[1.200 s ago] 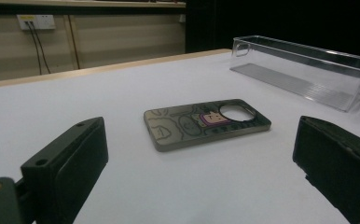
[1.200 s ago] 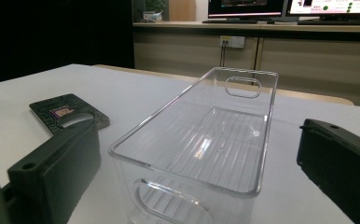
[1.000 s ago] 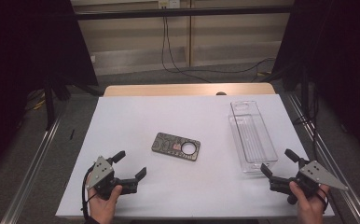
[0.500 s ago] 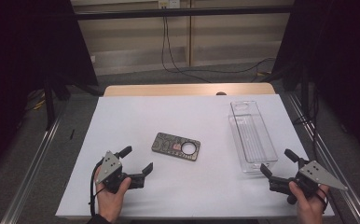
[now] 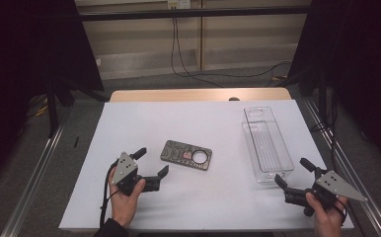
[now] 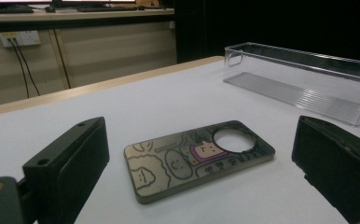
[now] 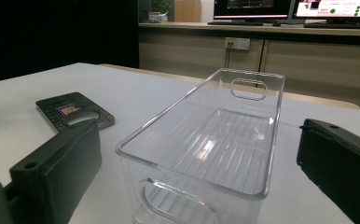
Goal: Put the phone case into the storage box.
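A dark phone case (image 5: 186, 155) with cartoon drawings and a round camera hole lies flat on the white table (image 5: 198, 123); it is also in the left gripper view (image 6: 197, 158) and the right gripper view (image 7: 73, 111). My left gripper (image 5: 151, 163) stands open just left of the phone case, which lies ahead of its jaws, untouched. A clear plastic bin (image 5: 266, 143) stands at the right, empty. My right gripper (image 5: 295, 173) is open at the bin's near end (image 7: 206, 144), holding nothing.
A wooden strip (image 5: 198, 94) borders the table's far side. Metal rails (image 5: 35, 168) run along both table sides. Cables (image 5: 188, 59) hang on the back wall. White surface lies between the phone case and the bin.
My left gripper has moved right and forward toward the phone case, from the table's near left. The right gripper has stayed in place.
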Motion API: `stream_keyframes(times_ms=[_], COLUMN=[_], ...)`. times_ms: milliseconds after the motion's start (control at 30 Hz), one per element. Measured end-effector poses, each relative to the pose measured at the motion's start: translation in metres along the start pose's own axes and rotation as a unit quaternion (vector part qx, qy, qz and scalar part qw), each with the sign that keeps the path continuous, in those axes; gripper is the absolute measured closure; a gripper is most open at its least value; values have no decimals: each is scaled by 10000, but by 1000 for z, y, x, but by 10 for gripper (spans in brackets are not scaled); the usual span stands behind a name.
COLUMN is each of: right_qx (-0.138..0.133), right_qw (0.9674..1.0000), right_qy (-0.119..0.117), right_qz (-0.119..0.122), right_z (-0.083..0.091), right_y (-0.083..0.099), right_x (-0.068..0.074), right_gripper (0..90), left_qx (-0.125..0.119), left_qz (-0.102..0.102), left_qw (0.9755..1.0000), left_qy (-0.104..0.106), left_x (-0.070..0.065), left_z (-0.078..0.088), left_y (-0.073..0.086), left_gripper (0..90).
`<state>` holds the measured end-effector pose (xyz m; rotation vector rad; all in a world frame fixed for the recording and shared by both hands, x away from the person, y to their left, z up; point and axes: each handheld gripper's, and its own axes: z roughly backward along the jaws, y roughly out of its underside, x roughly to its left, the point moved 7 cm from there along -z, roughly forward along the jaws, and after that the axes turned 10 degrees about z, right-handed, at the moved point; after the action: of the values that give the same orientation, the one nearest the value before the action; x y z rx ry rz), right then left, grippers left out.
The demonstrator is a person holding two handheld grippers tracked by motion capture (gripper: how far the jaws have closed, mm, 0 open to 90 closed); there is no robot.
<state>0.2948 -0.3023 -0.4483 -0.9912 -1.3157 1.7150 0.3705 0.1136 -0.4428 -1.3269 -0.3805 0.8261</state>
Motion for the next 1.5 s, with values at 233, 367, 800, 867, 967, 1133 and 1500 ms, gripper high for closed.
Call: stream_keyframes(times_ms=[233, 367, 800, 867, 967, 1133, 1500], right_qx=[-15, -2, 52, 59, 59, 47, 42], right_qw=[9999, 9999, 9999, 10000, 9999, 9999, 9999], right_qy=[-85, -95, -70, -66, -72, -95, -119], right_qz=[83, 75, 54, 37, 39, 22, 36], right_z=[0, 0, 0, 0, 0, 0, 0], right_y=[0, 0, 1, 1, 1, 2, 2], right_x=[2, 1, 0, 1, 1, 0, 0], right_gripper=[0, 0, 0, 0, 0, 0, 0], left_qx=[-36, -95, -58, -92, -201, -56, 139], left_qz=[-22, -38, -110, -112, -106, -30, -90], left_qw=[10000, 9999, 9999, 9999, 9997, 9998, 9998], left_qy=[68, 93, 31, 85, 57, 197, -55], left_x=[-5, -6, -2, -3, -4, -4, 13], left_z=[-8, -14, -33, -36, -40, -53, -70], left_y=[-5, -12, -26, -30, -35, -39, -32], left_gripper=[36, 36, 33, 22, 10, 12, 21])
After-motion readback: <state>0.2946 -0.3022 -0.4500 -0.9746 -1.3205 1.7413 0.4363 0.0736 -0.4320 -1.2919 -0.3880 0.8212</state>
